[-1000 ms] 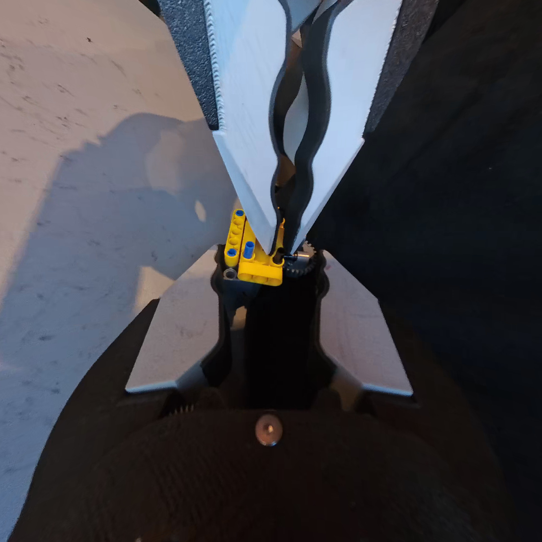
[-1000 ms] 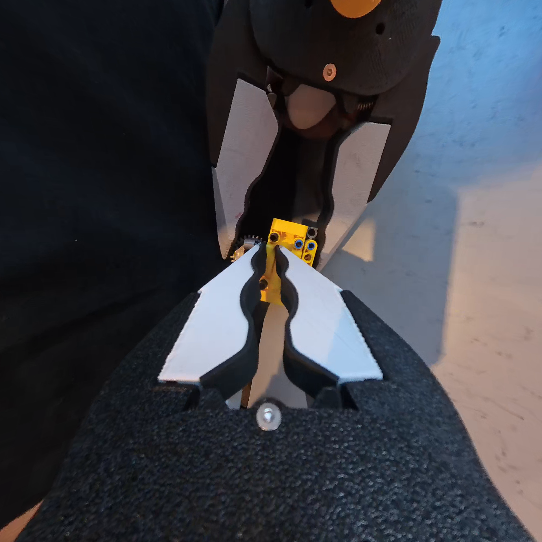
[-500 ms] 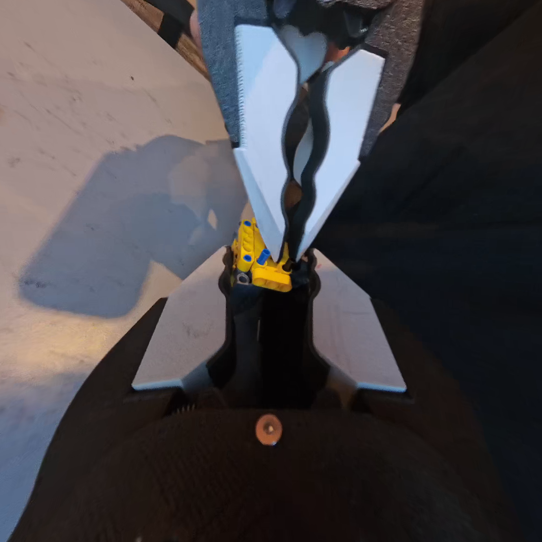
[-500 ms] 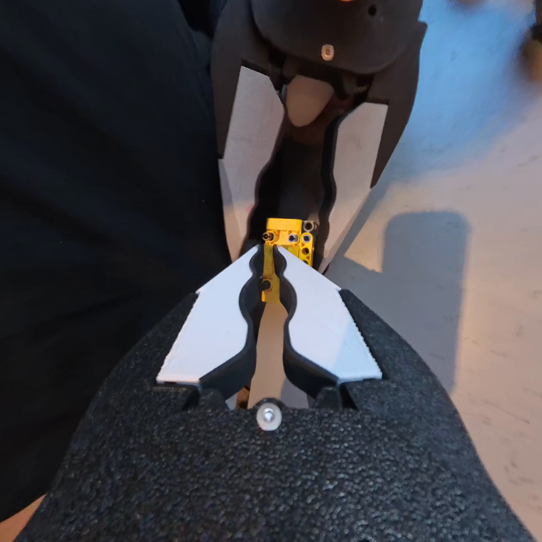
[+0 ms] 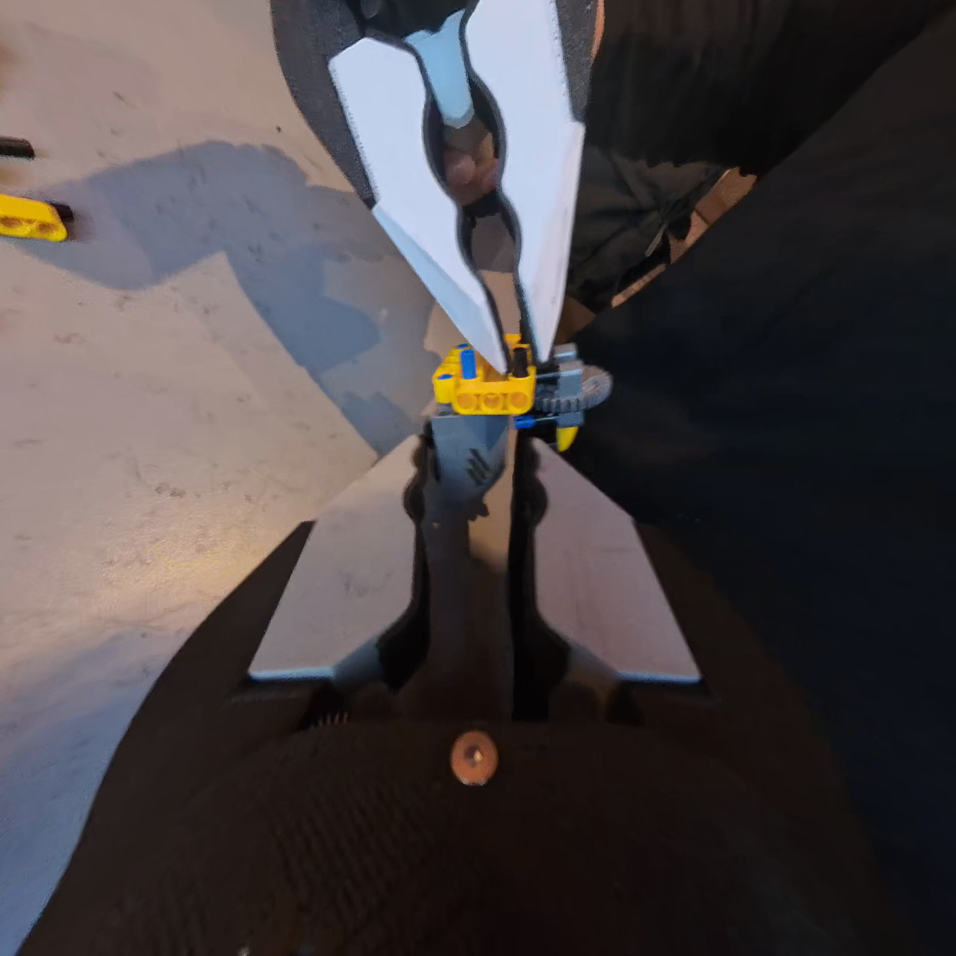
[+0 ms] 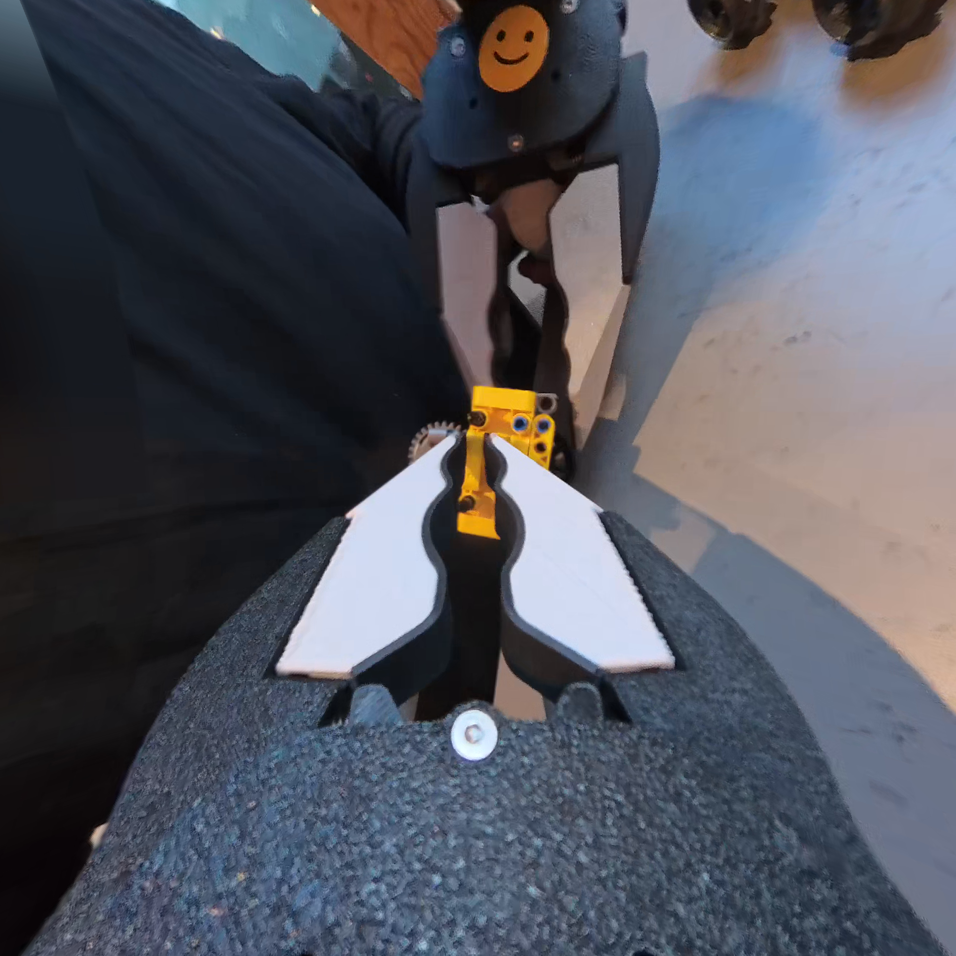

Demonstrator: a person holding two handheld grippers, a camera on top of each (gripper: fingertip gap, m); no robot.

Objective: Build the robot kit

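Observation:
A small brick assembly of yellow beams with blue pins, a grey gear and a grey part hangs between both grippers above the table. My left gripper is shut on the grey part from below in its view. My right gripper comes in opposite and is shut on a yellow beam of the same assembly. In the right wrist view my right gripper faces the left gripper, which carries an orange smiley sticker.
A pale scuffed table lies under the grippers. A loose yellow beam and a small black piece lie on it at the far left. Black wheels sit at the table's far edge. A person's dark clothing fills one side. The tips of both grippers are at nearly the same place.
Both grippers have kept their hold and swung together with the assembly. They now stand a little farther apart, and the gear, the grey part and more of the table have come into view.

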